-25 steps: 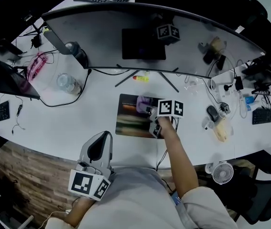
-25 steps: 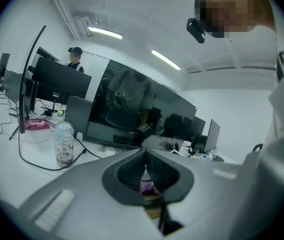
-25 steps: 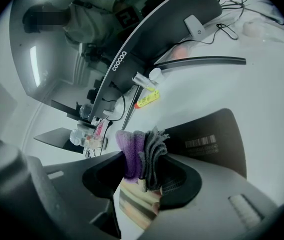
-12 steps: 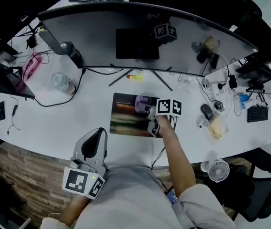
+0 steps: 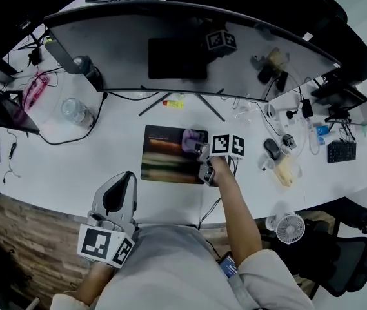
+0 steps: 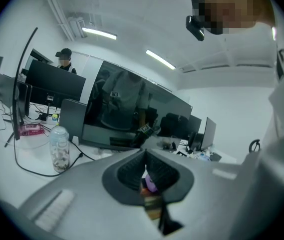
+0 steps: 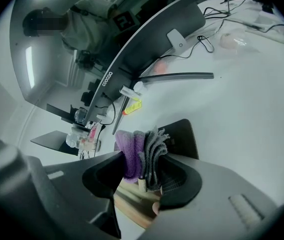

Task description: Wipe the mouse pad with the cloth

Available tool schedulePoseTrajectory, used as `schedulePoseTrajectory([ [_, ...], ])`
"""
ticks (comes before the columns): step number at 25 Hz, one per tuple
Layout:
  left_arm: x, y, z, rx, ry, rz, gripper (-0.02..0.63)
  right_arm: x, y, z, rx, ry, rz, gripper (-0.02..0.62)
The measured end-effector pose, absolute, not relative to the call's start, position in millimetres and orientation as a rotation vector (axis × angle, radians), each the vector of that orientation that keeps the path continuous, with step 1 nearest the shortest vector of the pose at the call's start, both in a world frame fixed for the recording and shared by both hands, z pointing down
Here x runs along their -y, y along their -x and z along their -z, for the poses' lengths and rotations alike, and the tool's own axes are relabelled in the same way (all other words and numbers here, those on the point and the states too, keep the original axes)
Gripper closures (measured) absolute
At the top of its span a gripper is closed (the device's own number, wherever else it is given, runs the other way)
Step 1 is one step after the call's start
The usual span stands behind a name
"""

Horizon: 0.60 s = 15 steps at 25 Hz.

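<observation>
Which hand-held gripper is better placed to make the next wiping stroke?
Right. The right hand-held gripper is shut on the cloth over the mouse pad; the left hand-held gripper is empty, back at the desk edge.

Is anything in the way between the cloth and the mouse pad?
No, nothing visible is. The right gripper holds the purple and grey cloth right over the mouse pad's right part, and the pad's surface looks bare.
</observation>
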<state>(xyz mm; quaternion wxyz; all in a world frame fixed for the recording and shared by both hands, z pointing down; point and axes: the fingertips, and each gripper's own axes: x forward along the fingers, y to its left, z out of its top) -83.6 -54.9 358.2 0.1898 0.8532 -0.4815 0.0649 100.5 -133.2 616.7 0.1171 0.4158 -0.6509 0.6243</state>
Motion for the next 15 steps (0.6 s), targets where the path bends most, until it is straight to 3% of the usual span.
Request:
schedulePoseTrajectory([
  [15,46.8,83.6,-360.8,1.334,-2.403,-0.183,0.606,125.0,-124.1,-617.1,1.873,-1.272,-1.820,0.396],
])
